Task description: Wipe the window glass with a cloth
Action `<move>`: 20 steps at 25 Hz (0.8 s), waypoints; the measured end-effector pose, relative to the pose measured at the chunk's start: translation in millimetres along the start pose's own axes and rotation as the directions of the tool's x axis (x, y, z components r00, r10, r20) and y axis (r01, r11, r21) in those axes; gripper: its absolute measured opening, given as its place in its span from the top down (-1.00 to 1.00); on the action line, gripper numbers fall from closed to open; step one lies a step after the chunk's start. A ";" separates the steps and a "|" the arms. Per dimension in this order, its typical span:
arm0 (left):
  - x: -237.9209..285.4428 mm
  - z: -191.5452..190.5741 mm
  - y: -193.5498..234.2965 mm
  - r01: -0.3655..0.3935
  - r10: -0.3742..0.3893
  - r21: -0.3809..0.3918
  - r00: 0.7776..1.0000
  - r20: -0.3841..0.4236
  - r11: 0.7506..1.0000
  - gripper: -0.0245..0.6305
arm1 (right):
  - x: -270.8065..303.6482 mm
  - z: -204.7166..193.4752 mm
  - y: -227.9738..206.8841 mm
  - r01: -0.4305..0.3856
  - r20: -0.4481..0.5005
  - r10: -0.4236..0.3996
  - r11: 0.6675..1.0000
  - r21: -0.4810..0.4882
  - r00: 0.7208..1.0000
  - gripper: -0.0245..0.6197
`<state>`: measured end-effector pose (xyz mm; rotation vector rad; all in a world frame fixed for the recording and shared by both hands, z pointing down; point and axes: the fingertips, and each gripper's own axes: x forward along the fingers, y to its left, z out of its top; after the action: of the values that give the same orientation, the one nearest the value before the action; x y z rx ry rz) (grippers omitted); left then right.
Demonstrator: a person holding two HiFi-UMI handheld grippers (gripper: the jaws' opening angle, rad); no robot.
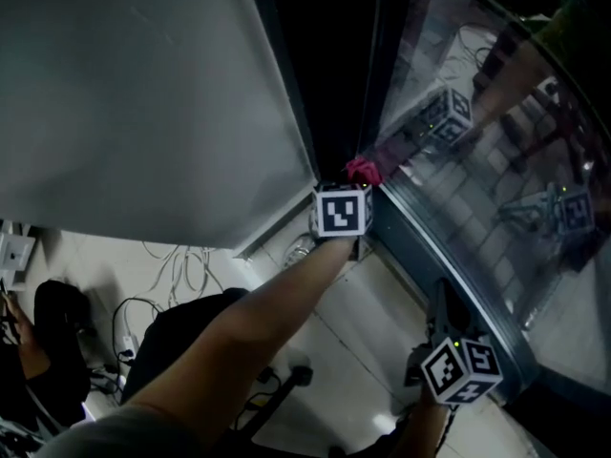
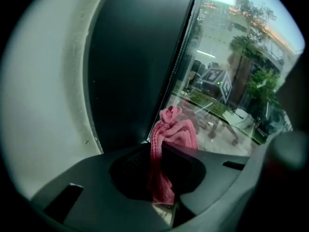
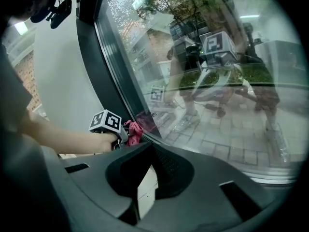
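Head view first: the left arm (image 1: 258,318) is stretched out long and nearly straight toward the window glass (image 1: 496,141). The left tongs (image 1: 355,187) are up at the bottom corner of the glass, where it meets the dark frame (image 1: 334,84), and a pink cloth (image 1: 363,170) pokes out at their tip. The right tongs (image 1: 445,305) hang back, lower along the bottom edge of the glass and pointing up at it. Their marker cube shows as a reflection in the glass.

Left gripper view: the jaws are pinching the cloth (image 2: 169,144), which bunches up above them right at the lower corner of the glass (image 2: 231,81). Whether it touches the pane, I cannot tell.

Right gripper view: these tongs (image 3: 146,187) stand a narrow slit apart with nothing between them, only pale floor showing through. Beyond them the person's hand (image 3: 99,141) grips the left tongs (image 3: 126,135), wrist level, with the cloth (image 3: 133,131) against the foot of the glass (image 3: 217,81).
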<state>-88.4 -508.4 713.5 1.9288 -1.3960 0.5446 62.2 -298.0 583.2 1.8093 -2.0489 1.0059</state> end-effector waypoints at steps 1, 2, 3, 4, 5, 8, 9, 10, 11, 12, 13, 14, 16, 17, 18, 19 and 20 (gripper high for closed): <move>0.6 -0.3 2.3 -0.005 0.005 -0.027 1.000 -0.001 1.000 0.79 | -0.2 -0.7 0.5 0.000 -0.002 0.000 1.000 0.000 1.000 0.92; 1.5 -1.4 5.0 -0.009 0.009 -0.056 1.000 -0.004 0.998 0.79 | -0.5 -1.3 0.9 0.001 -0.003 -0.001 1.000 0.000 1.000 0.92; 2.4 -2.1 7.4 -0.011 0.011 -0.089 1.000 -0.004 0.996 0.79 | -0.9 -1.8 1.1 0.003 -0.005 -0.003 1.000 -0.001 1.000 0.92; 3.0 -1.3 9.3 -0.010 0.011 -0.125 1.000 0.005 0.992 0.79 | -1.3 -2.1 1.3 0.006 -0.008 -0.006 1.000 -0.001 1.000 0.92; 3.4 1.4 10.3 -0.005 0.008 -0.163 1.000 0.024 0.987 0.79 | -1.5 -2.3 1.4 0.009 -0.011 -0.009 1.000 0.000 1.000 0.92; 3.5 9.9 9.2 0.038 -0.012 -0.292 0.996 0.091 0.956 0.79 | -0.7 -2.9 2.6 0.004 -0.014 -0.004 1.000 0.012 1.000 0.92; 3.5 11.1 8.3 0.056 -0.021 -0.331 0.994 0.109 0.942 0.78 | 0.0 -2.8 3.5 -0.006 -0.009 0.006 1.000 0.022 1.000 0.92; 3.4 12.2 7.7 0.073 -0.028 -0.363 0.992 0.126 0.929 0.79 | 0.6 -2.7 4.6 -0.015 -0.002 0.015 0.999 0.032 1.000 0.92; 3.2 13.4 7.3 0.085 -0.033 -0.386 0.990 0.141 0.918 0.79 | 1.0 -2.7 5.4 -0.021 0.002 0.021 0.999 0.038 1.000 0.92; 2.7 14.7 6.7 0.096 -0.036 -0.403 0.988 0.153 0.910 0.79 | 0.9 -3.2 6.0 -0.020 0.002 0.020 0.999 0.040 1.000 0.92; 1.8 15.7 5.7 0.106 -0.040 -0.415 0.986 0.164 0.903 0.79 | 0.2 -4.2 6.5 -0.016 -0.004 0.016 0.999 0.039 1.000 0.92; 0.3 16.4 4.6 0.117 -0.045 -0.426 0.984 0.174 0.897 0.79 | -0.9 -5.0 7.0 -0.011 -0.009 0.011 0.999 0.038 1.000 0.92; -3.8 18.0 2.5 0.140 -0.059 -0.444 0.980 0.192 0.885 0.79 | -3.5 -4.6 8.0 -0.007 -0.008 0.007 0.999 0.036 1.000 0.92; -6.1 19.9 0.9 0.154 -0.070 -0.450 0.978 0.199 0.880 0.79 | -4.8 -2.5 8.8 -0.006 0.000 0.006 0.999 0.038 1.000 0.92; -8.6 22.7 -1.2 0.170 -0.084 -0.453 0.975 0.204 0.875 0.79 | -6.0 0.9 9.9 -0.009 0.012 0.009 0.999 0.041 1.000 0.92; -11.5 26.2 -3.6 0.187 -0.099 -0.452 0.972 0.211 0.872 0.79 | -6.9 5.0 11.7 -0.015 0.027 0.014 0.999 0.042 1.000 0.92; -15.0 30.2 -6.1 0.203 -0.113 -0.446 0.969 0.220 0.872 0.79 | -8.0 8.9 14.1 -0.022 0.040 0.020 0.999 0.043 0.999 0.92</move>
<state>-89.4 -519.6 681.1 1.7017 -1.3173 -0.0602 53.0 -297.1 567.2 1.8475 -2.0888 1.0367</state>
